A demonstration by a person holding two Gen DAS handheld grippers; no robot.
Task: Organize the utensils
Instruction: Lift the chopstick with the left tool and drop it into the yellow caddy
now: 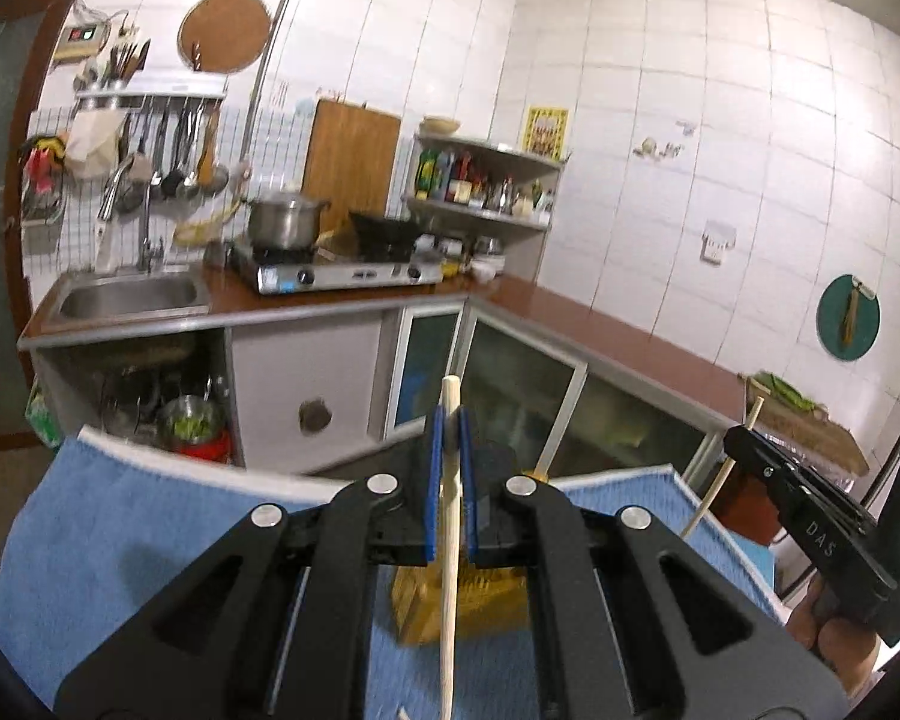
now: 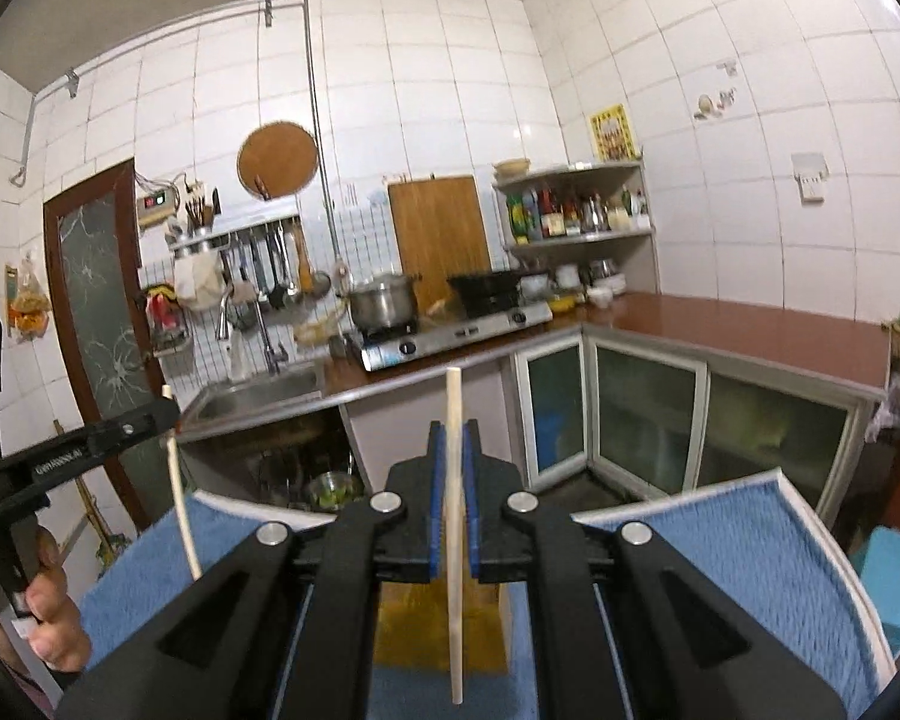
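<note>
While one chopstick (image 1: 450,540) is pinched upright by the left gripper (image 1: 448,438) and another chopstick (image 2: 455,540) by the right gripper (image 2: 455,450), neither is yet placed in the yellow holder (image 2: 414,630) below; sorting seems midway.

Pale matt wood chopstick (image 1: 450,540); blue terry cloth (image 1: 120,528).

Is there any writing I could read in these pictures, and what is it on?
"DAS": white letters on the right hand-held gripper, seen from the left view.
White print on the left hand-held gripper: too blurred to read.
Yellow poster: too small to read.
Red digits on the wall box: unreadable.
Bottle labels on the shelf: too small.
</note>
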